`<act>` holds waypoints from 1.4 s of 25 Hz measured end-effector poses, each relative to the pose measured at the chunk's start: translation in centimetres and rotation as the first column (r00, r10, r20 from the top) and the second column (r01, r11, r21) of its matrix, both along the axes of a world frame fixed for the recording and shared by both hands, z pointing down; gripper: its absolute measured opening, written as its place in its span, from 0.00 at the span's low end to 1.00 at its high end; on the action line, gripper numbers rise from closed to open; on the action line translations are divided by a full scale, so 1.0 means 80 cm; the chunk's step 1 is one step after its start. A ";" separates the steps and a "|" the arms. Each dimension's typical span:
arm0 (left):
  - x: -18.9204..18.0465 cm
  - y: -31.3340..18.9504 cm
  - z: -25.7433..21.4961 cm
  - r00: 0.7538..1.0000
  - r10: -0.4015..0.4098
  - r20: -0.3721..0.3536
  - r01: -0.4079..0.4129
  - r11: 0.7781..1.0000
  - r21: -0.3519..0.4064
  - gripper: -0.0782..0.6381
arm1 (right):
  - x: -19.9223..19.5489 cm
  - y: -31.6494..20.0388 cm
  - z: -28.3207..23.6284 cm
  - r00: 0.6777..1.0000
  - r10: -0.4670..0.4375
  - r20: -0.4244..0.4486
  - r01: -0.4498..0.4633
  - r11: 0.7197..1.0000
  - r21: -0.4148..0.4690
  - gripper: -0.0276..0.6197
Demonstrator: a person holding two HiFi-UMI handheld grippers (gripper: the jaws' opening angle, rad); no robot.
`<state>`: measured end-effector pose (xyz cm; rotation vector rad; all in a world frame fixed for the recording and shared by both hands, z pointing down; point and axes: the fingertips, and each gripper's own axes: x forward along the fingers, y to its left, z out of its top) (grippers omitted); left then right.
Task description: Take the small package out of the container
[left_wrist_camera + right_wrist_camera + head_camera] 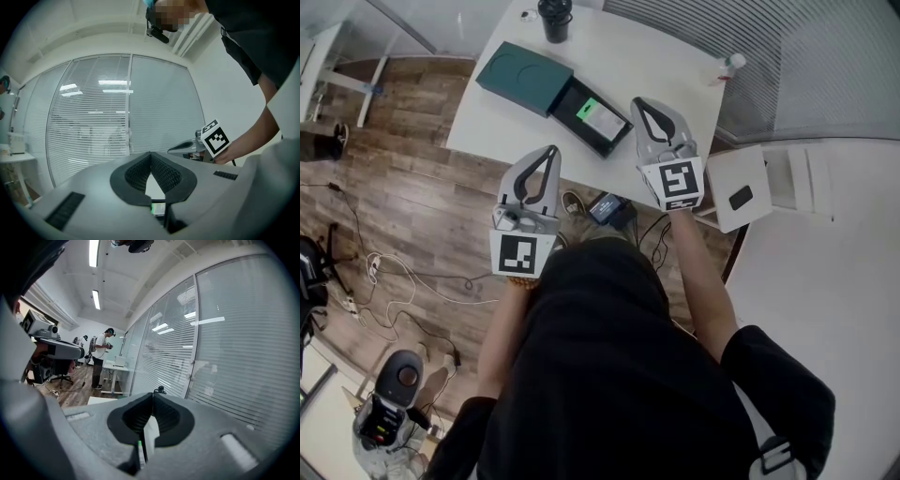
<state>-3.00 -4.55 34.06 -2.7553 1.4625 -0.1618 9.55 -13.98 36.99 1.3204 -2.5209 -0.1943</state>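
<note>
Where the person's forearms reach out from a black shirt [619, 375], each hand carries a gripper with a marker cube at its back. The left gripper [551, 152] hangs at the near edge of the table [502, 122], tips pointing toward the container [612, 141]. Its own view shows this gripper [150, 153] closed, the ribbed pads meeting at the tips with nothing between them. The right gripper [640, 102] sits further in over the table, just beside the container's right end. It too is closed tip to tip and empty in its own view [153, 393].

Between the two, lower down, a small dark device [607, 208] with its cable lies on the wood floor [412, 187]. Just right of the right gripper stands a white box [741, 187] with a dark patch.

The package [592, 110], green, lies flat in the container's open black tray, with neither gripper touching it. The dark green cover [523, 77] adjoins the tray on the left.

Further on, a small bottle [727, 67] lies near the table's right edge and a black cup [555, 19] stands at its far edge. Beyond is a glass wall with blinds [225, 348], and in the right gripper view a person [101, 359] stands by a desk far off.
</note>
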 end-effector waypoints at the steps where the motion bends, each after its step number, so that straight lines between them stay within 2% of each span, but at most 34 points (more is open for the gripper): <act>1: 0.000 -0.002 0.001 1.000 -0.002 0.002 0.002 1.000 -0.001 0.12 | -0.001 -0.002 0.002 1.000 -0.006 -0.001 0.006 1.000 -0.003 0.05; 12: 0.025 -0.005 0.014 0.999 -0.029 0.032 0.030 0.999 -0.036 0.12 | 0.005 -0.012 0.023 0.997 -0.077 -0.001 0.077 0.996 -0.034 0.05; 23: 0.016 -0.013 0.027 0.995 -0.090 0.035 0.092 0.994 -0.061 0.12 | -0.011 -0.031 0.062 0.974 -0.222 -0.055 0.217 0.973 -0.081 0.05; 26: 0.012 -0.014 0.035 0.995 -0.095 0.014 0.096 0.992 -0.086 0.12 | -0.023 -0.035 0.069 0.957 -0.273 -0.101 0.264 0.960 -0.093 0.05; 30: 0.004 -0.017 0.034 0.995 -0.098 0.002 0.098 0.992 -0.077 0.12 | -0.033 -0.038 0.076 0.930 -0.338 -0.146 0.324 0.940 -0.111 0.05; 33: -0.002 -0.023 0.039 0.994 -0.108 -0.007 0.106 0.990 -0.095 0.12 | -0.045 -0.040 0.089 0.883 -0.422 -0.204 0.403 0.906 -0.130 0.05; 35: -0.006 -0.026 0.040 0.994 -0.108 -0.018 0.106 0.990 -0.092 0.12 | -0.060 -0.036 0.098 0.841 -0.497 -0.216 0.473 0.867 -0.154 0.05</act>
